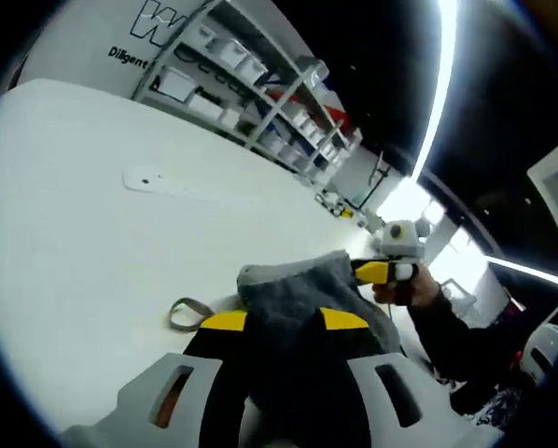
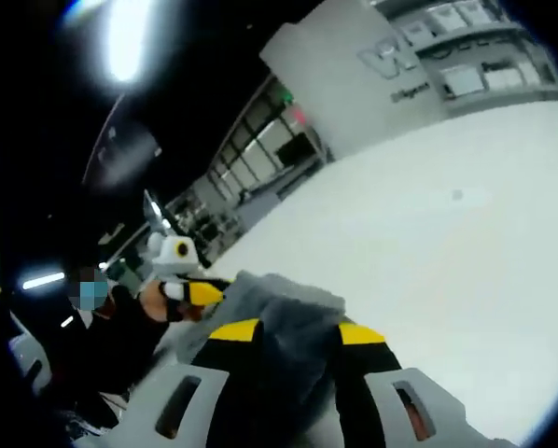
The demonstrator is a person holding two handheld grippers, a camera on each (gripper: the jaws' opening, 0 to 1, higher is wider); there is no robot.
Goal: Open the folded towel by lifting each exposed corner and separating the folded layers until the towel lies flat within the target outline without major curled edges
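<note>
A grey towel (image 1: 293, 291) hangs bunched and lifted off the white table (image 1: 92, 215), held between both grippers. My left gripper (image 1: 284, 320) is shut on the towel's near part, its yellow-tipped jaws rising on either side of the cloth. A small fabric loop (image 1: 188, 313) dangles at the towel's left edge. The right gripper (image 1: 388, 272), held by a hand, pinches the towel's far right edge. In the right gripper view the towel (image 2: 288, 313) fills the gap of my right gripper (image 2: 298, 331), and the left gripper (image 2: 191, 293) grips its left edge.
A pale flat strip (image 1: 190, 185) lies on the table beyond the towel; it shows as a faint mark (image 2: 458, 196) in the right gripper view. Shelves with white bins (image 1: 260, 84) stand past the table's far edge. A person's dark sleeve (image 1: 456, 336) is at right.
</note>
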